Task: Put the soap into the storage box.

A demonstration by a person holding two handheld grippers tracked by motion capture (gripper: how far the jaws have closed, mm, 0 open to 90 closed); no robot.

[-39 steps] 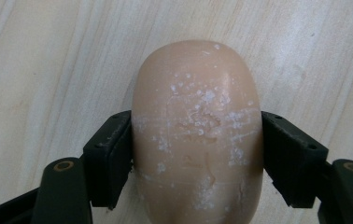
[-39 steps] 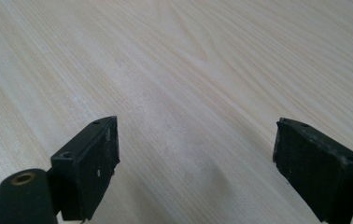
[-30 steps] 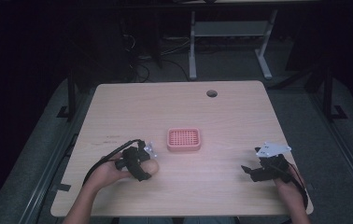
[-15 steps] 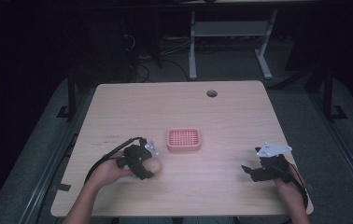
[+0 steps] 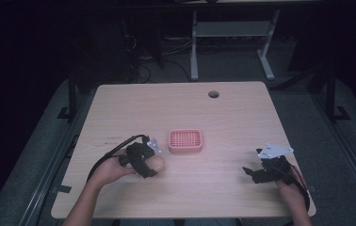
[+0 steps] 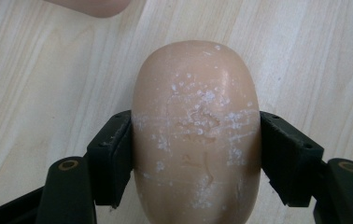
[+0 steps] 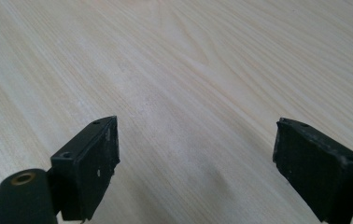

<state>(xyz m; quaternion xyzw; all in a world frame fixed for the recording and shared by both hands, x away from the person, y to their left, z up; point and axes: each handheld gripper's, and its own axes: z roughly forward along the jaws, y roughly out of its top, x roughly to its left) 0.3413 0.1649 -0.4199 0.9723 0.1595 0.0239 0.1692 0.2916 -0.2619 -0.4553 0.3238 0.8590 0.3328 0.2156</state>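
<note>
Compared with one second ago, the left hand with its gripper has shifted a little to the right, toward the pink dish, while the right gripper lies where it was.

Nearest to the person, in the high view, the left gripper [image 5: 149,162] is at the front left part of the wooden table [image 5: 223,113], held by the left hand [image 5: 110,170]. Its jaws are closed on a bar of soap [image 5: 157,163], beige and oval. In the left gripper view the soap [image 6: 196,130] stands between the two black pads, and each pad presses on one long side of it. The surface of the soap has white specks and thin scratches. It is close above the table, but whether it touches the wood I cannot tell.

At the front right, the right gripper [image 5: 254,173] rests low at the table, with the grey three-cornered plate on top of it. In the right gripper view its jaws stand wide apart, and between them is only bare wood grain [image 7: 198,93].

Farther, just beyond and to the right of the soap, a pink soap dish [image 5: 185,141] with a ribbed floor sits near the table's middle, apart from both grippers. At the far edge there is a round cable hole [image 5: 213,94] in the table.
</note>
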